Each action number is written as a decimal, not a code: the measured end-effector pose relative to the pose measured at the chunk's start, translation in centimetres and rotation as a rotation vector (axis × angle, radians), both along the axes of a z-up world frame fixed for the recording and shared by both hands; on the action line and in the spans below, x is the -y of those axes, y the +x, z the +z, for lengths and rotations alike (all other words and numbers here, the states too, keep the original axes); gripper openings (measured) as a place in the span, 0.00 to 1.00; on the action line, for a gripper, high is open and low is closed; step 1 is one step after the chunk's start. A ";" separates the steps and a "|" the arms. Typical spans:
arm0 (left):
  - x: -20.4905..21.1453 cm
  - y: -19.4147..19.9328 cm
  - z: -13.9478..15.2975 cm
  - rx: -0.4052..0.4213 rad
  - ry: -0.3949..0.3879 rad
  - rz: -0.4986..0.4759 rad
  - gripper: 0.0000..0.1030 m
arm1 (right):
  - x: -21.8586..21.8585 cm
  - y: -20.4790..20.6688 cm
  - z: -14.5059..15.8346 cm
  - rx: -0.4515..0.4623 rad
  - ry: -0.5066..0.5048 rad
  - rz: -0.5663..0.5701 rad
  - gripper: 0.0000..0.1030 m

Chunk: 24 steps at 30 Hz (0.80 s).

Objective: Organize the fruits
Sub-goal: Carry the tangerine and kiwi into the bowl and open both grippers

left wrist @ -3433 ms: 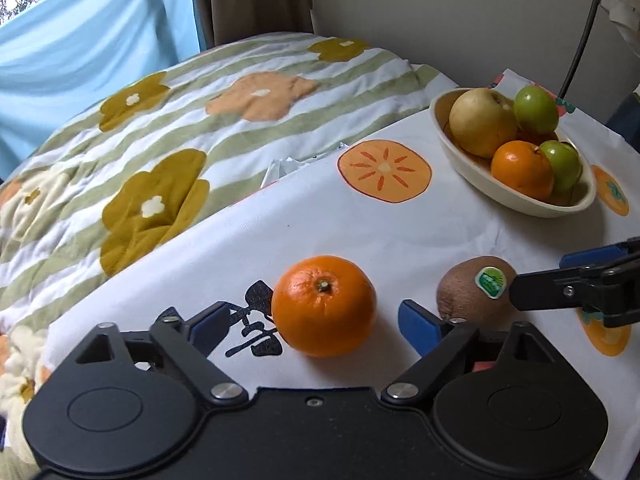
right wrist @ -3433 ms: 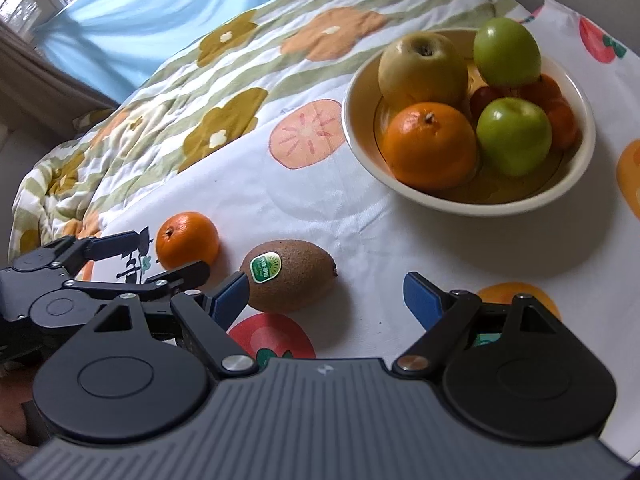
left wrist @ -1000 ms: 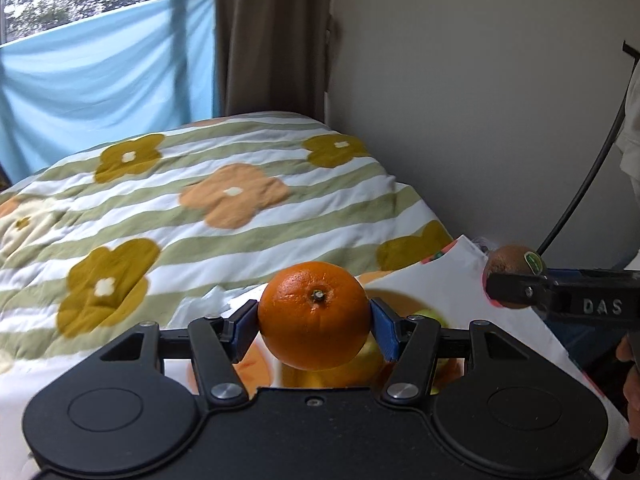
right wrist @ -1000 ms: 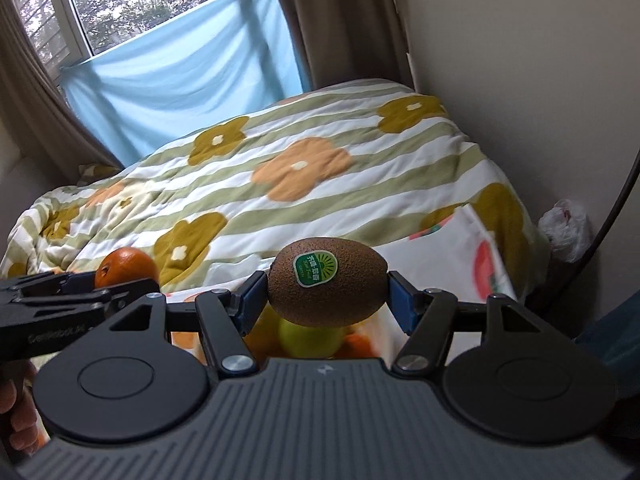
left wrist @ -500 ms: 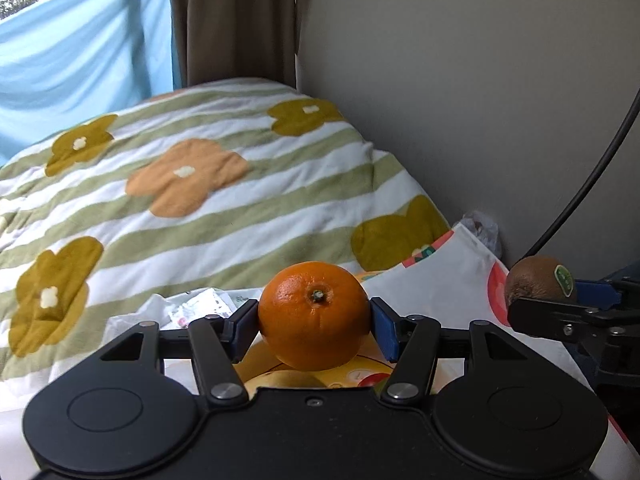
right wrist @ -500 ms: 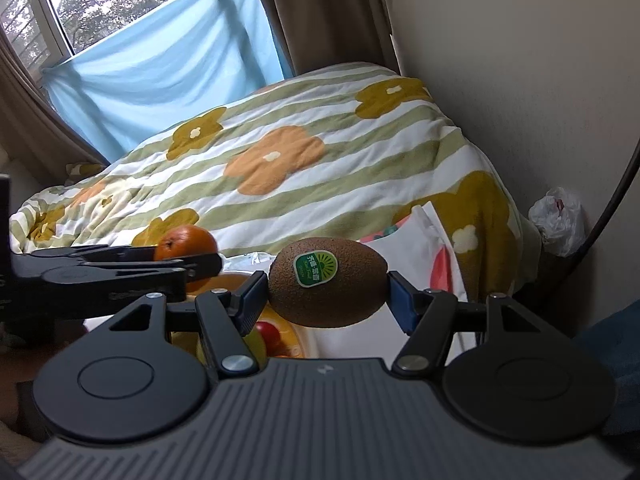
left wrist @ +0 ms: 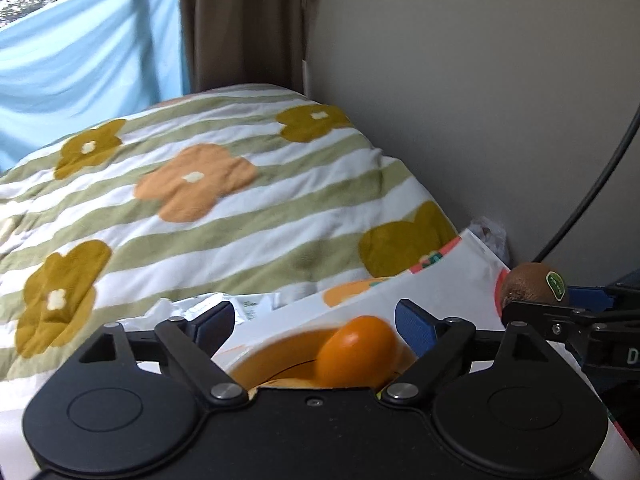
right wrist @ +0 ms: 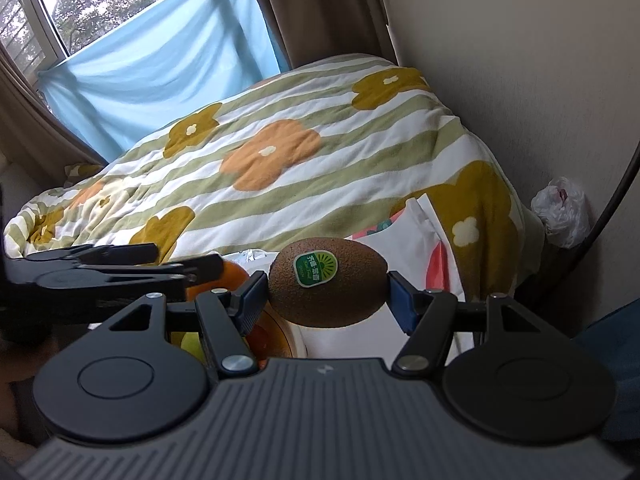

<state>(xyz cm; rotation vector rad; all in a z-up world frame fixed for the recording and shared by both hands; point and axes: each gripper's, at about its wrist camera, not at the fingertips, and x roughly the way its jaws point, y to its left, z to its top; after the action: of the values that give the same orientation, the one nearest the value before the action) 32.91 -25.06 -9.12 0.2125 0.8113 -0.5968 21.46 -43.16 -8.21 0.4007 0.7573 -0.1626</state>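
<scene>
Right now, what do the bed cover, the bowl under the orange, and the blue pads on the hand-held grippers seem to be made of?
The bed cover looks like soft fleece or plush: matte, fuzzy, gently rumpled. The bowl seems to be glazed ceramic or perhaps glossy plastic, judging by its smooth cream rim; hard to say which. The blue pads look like ribbed rubber or soft plastic, dull with fine grooves, on black matte plastic frames.

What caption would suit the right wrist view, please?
Right gripper holding a stickered kiwi above the fruit bowl.
</scene>
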 end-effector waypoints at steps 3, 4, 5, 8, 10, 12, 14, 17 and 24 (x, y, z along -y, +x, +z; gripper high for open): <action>-1.7 -0.4 0.9 0.019 -0.007 0.041 0.88 | -0.4 0.0 0.2 0.005 -0.005 0.006 0.77; -2.4 -0.7 1.3 0.024 -0.012 0.058 0.88 | -0.6 0.0 0.3 0.006 -0.008 0.009 0.77; -3.1 -0.8 1.6 0.029 -0.017 0.073 0.88 | -0.8 0.0 0.4 0.008 -0.011 0.013 0.77; -5.1 -1.6 2.4 0.046 -0.024 0.119 0.88 | -1.8 -0.1 0.8 0.012 -0.022 0.033 0.77; -6.5 -2.2 2.9 0.050 -0.029 0.150 0.89 | -2.8 -0.2 1.0 0.016 -0.033 0.056 0.77; -8.0 -2.8 3.2 0.047 -0.036 0.181 0.90 | -3.9 -0.3 1.2 0.019 -0.042 0.081 0.77; -9.4 -3.4 3.3 0.043 -0.039 0.209 0.90 | -5.2 -0.4 1.3 0.022 -0.042 0.110 0.77; -11.4 -4.4 3.2 0.029 -0.038 0.241 0.91 | -7.4 -0.5 1.3 0.023 -0.046 0.153 0.77; -15.1 -6.8 2.6 0.009 -0.013 0.301 0.91 | -12.8 -0.7 0.3 0.033 -0.125 0.266 0.77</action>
<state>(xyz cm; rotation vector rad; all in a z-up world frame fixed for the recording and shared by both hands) 26.11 -9.94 -6.49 0.0783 0.8113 -0.3175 20.78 -30.36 -7.93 0.1814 0.7568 0.0459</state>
